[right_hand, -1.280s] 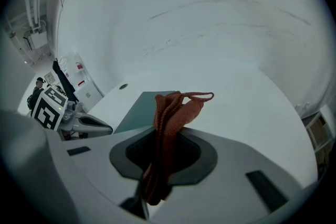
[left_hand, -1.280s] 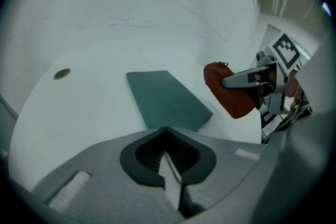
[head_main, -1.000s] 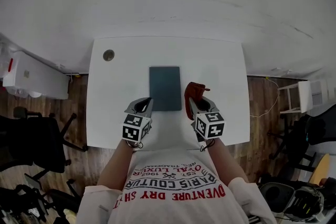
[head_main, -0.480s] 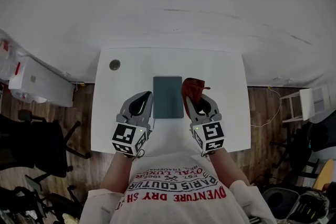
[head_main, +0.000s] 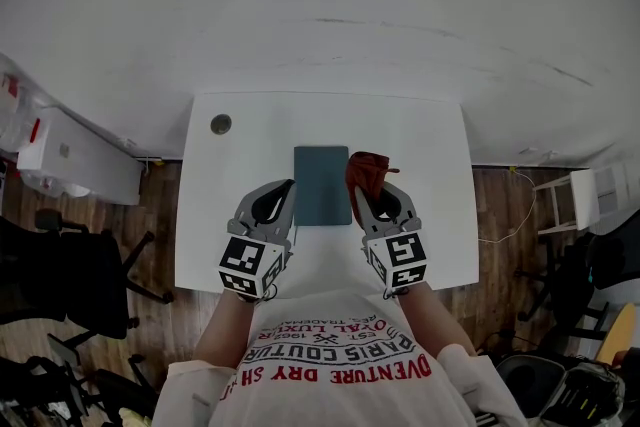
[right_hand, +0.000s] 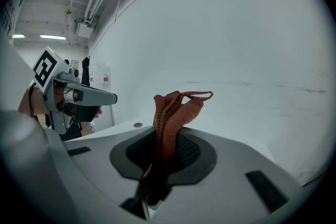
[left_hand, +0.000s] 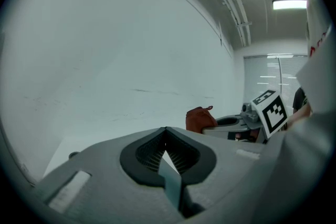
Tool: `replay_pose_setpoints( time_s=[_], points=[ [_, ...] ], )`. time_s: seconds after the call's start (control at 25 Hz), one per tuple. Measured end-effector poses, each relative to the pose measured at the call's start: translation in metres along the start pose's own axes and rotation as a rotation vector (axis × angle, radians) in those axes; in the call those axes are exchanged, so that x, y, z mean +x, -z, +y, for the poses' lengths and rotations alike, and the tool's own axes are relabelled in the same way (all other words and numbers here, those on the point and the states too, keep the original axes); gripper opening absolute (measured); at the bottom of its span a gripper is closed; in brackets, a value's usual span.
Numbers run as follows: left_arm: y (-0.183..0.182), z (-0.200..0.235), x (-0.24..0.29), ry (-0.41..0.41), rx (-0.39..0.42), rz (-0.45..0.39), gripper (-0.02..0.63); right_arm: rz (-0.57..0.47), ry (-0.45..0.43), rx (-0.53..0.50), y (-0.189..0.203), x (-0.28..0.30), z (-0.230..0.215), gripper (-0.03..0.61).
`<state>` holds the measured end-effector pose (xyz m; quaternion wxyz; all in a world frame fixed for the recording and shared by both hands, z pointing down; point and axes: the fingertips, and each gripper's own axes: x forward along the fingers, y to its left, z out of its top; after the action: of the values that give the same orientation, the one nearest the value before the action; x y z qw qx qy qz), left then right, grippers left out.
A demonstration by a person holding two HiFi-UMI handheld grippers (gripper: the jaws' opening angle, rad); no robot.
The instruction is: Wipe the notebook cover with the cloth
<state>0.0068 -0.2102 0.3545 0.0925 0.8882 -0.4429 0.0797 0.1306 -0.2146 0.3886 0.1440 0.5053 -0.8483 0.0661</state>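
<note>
Two grippers are hanging over the white table (head_main: 430, 145) at lower centre of the head view. The left gripper (head_main: 282, 189) is beside the left edge of the dark teal notebook (head_main: 322, 183), which is lying flat. The right gripper (head_main: 362, 193) is at its right edge, pinching a rust-red cloth (head_main: 368, 167).

Left gripper view: the jaws are meeting at their tips, gripping nothing.

Right gripper view: the jaws are clamping the bunched, woven cloth, which is sticking up at centre frame.
</note>
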Motion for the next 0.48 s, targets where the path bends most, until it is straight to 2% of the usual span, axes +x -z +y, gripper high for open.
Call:
replay_pose_setpoints(
  time_s=[0.12,0.48],
  points=[
    [0.0017,-0.0021,-0.0011,0.009,0.001,0.007,0.009,0.011,0.003,0.035,0.0031,-0.0007,-0.0007,0.075],
    [-0.0010,-0.0041,-0.0062,0.027,-0.030,-0.007,0.009,0.019,0.024,0.031,0.0062,-0.0075,0.0008,0.074]
  ],
)
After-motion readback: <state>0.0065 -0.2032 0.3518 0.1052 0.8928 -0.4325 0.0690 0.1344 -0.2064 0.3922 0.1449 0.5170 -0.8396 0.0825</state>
